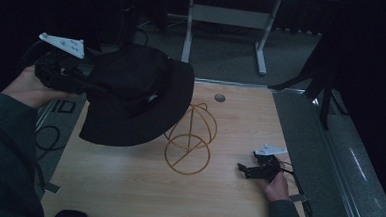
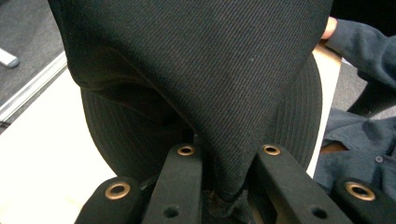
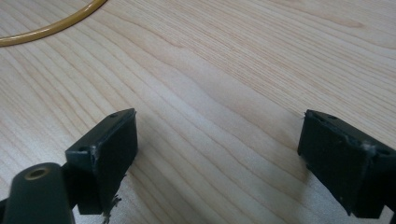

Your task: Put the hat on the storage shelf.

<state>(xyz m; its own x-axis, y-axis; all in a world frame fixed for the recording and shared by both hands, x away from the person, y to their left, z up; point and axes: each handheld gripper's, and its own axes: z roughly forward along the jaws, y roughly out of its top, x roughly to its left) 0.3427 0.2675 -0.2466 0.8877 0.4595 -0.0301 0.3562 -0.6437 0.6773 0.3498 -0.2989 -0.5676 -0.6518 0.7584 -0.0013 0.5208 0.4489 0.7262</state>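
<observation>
A black bucket hat [image 1: 136, 95] hangs above the left half of the wooden table [image 1: 240, 121], brim tilted down toward the table. My left gripper [image 1: 89, 85] holds it from the left, raised in a hand at the upper left. In the left gripper view the hat's cloth [image 2: 201, 70] is pinched between the jaws of the left gripper [image 2: 229, 151]. A gold wire hat stand [image 1: 189, 138] sits mid-table, just right of the hat. My right gripper [image 1: 242, 168] rests low at the table's front right. Its jaws [image 3: 219, 135] stand wide apart over bare wood, with the stand's base ring [image 3: 46, 30] beyond them.
A small grey disc [image 1: 220, 97] is set in the table near its far edge. A white desk frame [image 1: 225, 20] stands behind the table, and a dark stand's legs [image 1: 325, 85] to the right. A cable [image 1: 49, 136] loops on the floor at left.
</observation>
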